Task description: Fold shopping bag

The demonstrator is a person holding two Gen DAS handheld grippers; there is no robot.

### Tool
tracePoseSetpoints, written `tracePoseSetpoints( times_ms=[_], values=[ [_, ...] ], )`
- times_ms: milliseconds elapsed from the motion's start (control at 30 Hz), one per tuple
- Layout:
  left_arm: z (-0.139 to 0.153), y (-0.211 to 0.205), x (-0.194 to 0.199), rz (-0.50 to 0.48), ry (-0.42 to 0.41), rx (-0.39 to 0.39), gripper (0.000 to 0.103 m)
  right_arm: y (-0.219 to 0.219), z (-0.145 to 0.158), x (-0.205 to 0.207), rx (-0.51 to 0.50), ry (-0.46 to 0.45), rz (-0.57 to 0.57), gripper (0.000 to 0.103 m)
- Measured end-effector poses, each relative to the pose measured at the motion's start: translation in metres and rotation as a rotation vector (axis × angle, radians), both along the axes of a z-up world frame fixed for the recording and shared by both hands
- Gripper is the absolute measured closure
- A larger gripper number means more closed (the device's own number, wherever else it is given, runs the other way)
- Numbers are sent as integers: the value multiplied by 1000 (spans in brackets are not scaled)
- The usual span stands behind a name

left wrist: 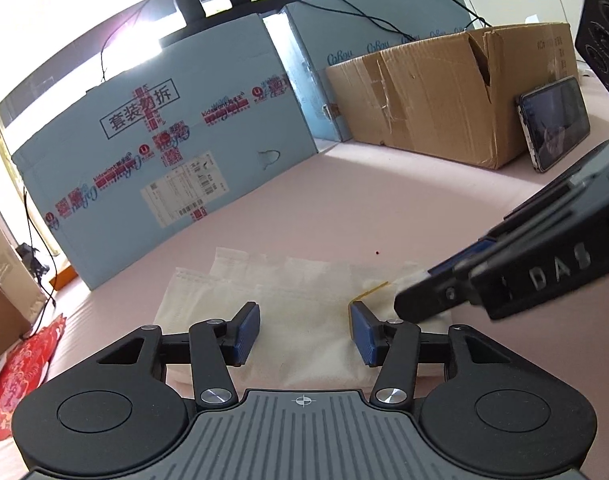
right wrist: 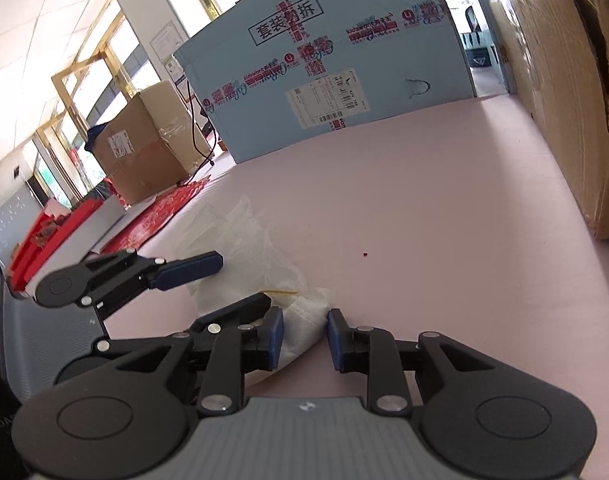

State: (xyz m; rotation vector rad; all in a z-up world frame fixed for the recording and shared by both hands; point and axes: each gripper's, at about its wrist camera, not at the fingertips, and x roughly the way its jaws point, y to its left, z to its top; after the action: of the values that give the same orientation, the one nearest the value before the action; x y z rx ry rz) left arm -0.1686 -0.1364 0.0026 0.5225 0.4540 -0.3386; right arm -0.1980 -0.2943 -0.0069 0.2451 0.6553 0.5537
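Observation:
A white shopping bag (left wrist: 288,292) lies folded flat on the pink table (left wrist: 344,208); it also shows in the right wrist view (right wrist: 264,264). A thin yellow strip (left wrist: 370,291) lies on its right part. My left gripper (left wrist: 304,330) is open, low over the bag's near half, with the bag between its blue pads. My right gripper (right wrist: 304,338) is open at the bag's right corner, the corner lying between its pads. It comes in from the right in the left wrist view (left wrist: 420,280). The left gripper's fingers (right wrist: 184,272) show in the right wrist view.
A large light-blue carton (left wrist: 164,152) stands at the back, a brown cardboard box (left wrist: 444,92) at the back right with a phone (left wrist: 554,120) leaning on it. Red paper (left wrist: 20,376) lies at the left edge. A small red speck (left wrist: 378,253) lies past the bag.

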Motion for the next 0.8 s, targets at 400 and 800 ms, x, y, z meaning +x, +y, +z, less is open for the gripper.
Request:
tracePoseSetpoints(
  times_ms=[400, 800],
  values=[
    [5, 28, 55, 65, 57, -109, 45, 5, -4, -10, -86, -103, 49, 77],
    [-4, 17, -27, 42, 26, -69, 43, 11, 2, -1, 13, 0, -3, 70]
  ],
)
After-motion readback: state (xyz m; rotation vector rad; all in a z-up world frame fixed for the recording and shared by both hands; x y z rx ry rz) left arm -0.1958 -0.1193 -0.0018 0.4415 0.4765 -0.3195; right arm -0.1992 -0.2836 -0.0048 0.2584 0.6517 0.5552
